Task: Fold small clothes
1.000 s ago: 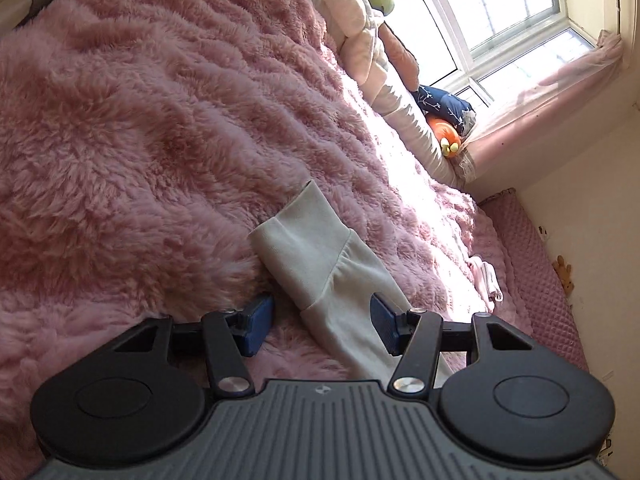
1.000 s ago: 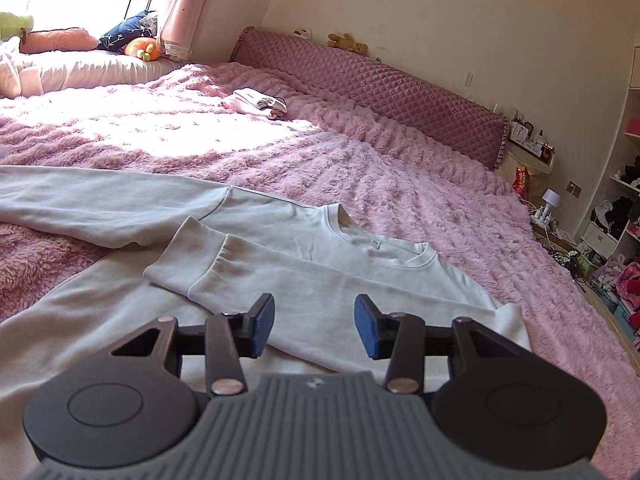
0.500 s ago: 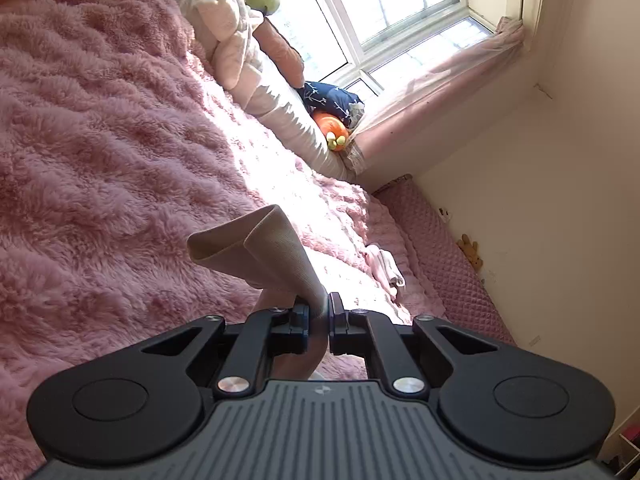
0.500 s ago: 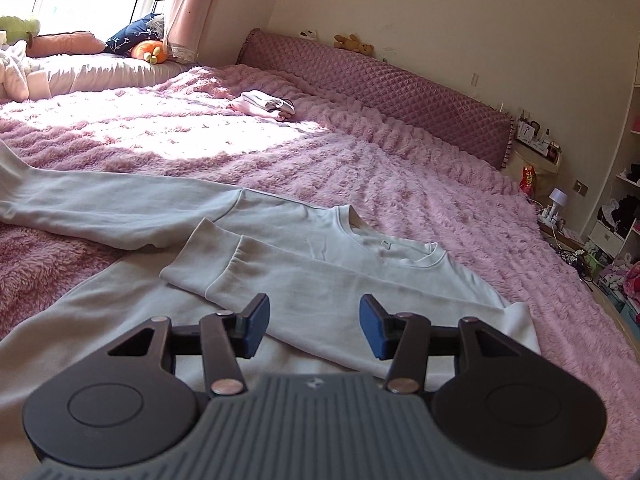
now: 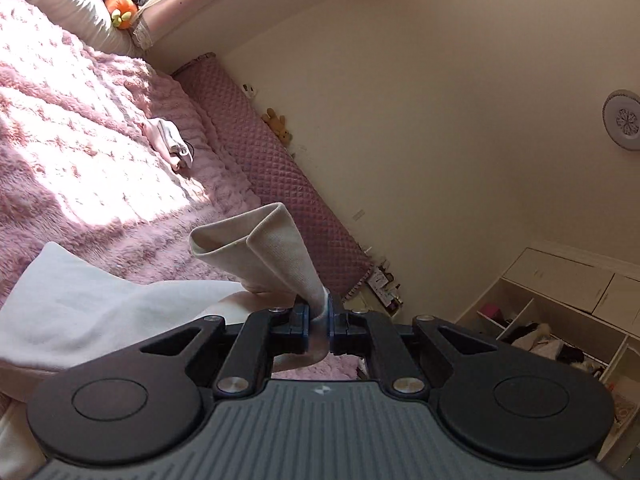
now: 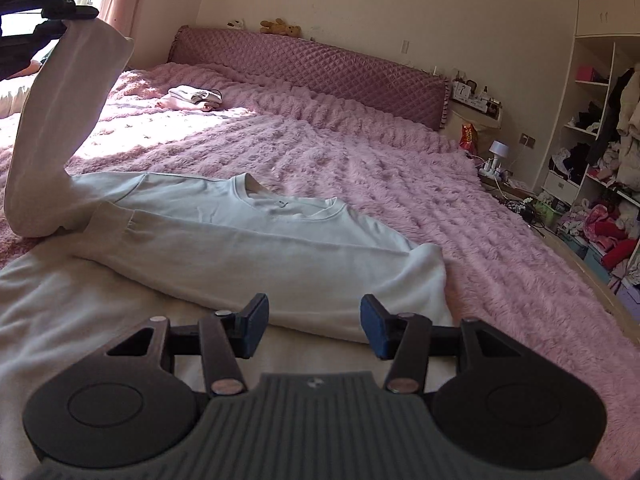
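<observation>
A pale grey-white sweatshirt (image 6: 256, 236) lies spread on the pink fluffy bed, one sleeve folded across its chest. Its other sleeve (image 6: 60, 128) is lifted off the blanket, held by the cuff (image 5: 276, 248). My left gripper (image 5: 318, 320) is shut on that sleeve just behind the cuff, and it shows at the top left of the right wrist view as the left gripper (image 6: 68, 12). My right gripper (image 6: 314, 326) stands open low over the sweatshirt's near part, with nothing pinched between its blue pads (image 6: 256, 326).
A small pile of folded clothes (image 6: 192, 98) lies near the quilted pink headboard (image 6: 320, 72). Pillows and an orange toy (image 5: 120, 8) sit by the window. Open shelves with clutter (image 6: 600, 140) stand at the right, beyond the bed's edge.
My left gripper shut on the sleeve cuff, then lifted it and swung it up over the bed toward the headboard side. The right gripper moved sideways along the sweatshirt and stayed open.
</observation>
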Action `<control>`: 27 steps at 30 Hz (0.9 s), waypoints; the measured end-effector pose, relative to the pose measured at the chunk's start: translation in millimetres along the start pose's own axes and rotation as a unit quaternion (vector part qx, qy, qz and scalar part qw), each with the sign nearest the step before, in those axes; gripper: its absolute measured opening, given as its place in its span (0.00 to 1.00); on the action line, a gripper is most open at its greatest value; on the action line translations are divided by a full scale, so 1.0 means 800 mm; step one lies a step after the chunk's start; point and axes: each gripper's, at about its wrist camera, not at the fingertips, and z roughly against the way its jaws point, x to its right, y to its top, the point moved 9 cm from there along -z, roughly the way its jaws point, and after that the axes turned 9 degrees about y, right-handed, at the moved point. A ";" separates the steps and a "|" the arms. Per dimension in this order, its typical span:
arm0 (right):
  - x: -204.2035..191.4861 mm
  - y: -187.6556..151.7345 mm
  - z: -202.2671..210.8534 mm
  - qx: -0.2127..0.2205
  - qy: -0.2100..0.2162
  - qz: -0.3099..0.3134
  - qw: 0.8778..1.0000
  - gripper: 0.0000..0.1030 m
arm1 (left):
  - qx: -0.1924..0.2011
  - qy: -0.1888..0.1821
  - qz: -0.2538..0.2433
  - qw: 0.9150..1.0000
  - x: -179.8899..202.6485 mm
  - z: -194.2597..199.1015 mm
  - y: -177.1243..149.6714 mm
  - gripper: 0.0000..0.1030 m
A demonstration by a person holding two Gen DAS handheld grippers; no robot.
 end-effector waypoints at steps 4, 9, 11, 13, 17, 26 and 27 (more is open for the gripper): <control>0.045 -0.019 0.005 -0.010 -0.021 -0.016 1.000 0.46 | -0.064 -0.030 -0.019 0.997 0.031 -0.049 -0.090 0.08; 0.091 -0.043 0.008 -0.025 -0.042 -0.033 0.998 0.46 | -0.153 -0.016 -0.055 0.987 0.027 -0.104 -0.217 0.08; 0.108 -0.053 0.009 -0.031 -0.051 -0.039 0.997 0.46 | -0.185 -0.002 -0.078 0.980 0.019 -0.120 -0.264 0.08; 0.123 -0.062 0.010 -0.037 -0.058 -0.044 0.997 0.46 | -0.206 0.012 -0.108 0.973 0.012 -0.129 -0.299 0.09; 0.143 -0.070 0.011 -0.041 -0.072 -0.051 0.995 0.46 | -0.262 0.031 -0.163 0.951 0.016 -0.127 -0.349 0.31; 0.169 -0.037 0.002 0.001 -0.064 -0.100 0.993 0.46 | -0.231 -0.030 -0.240 0.942 0.055 -0.050 -0.294 0.54; 0.169 -0.029 -0.005 0.010 -0.046 -0.109 0.993 0.46 | -0.225 -0.021 -0.251 0.941 0.046 -0.041 -0.276 0.54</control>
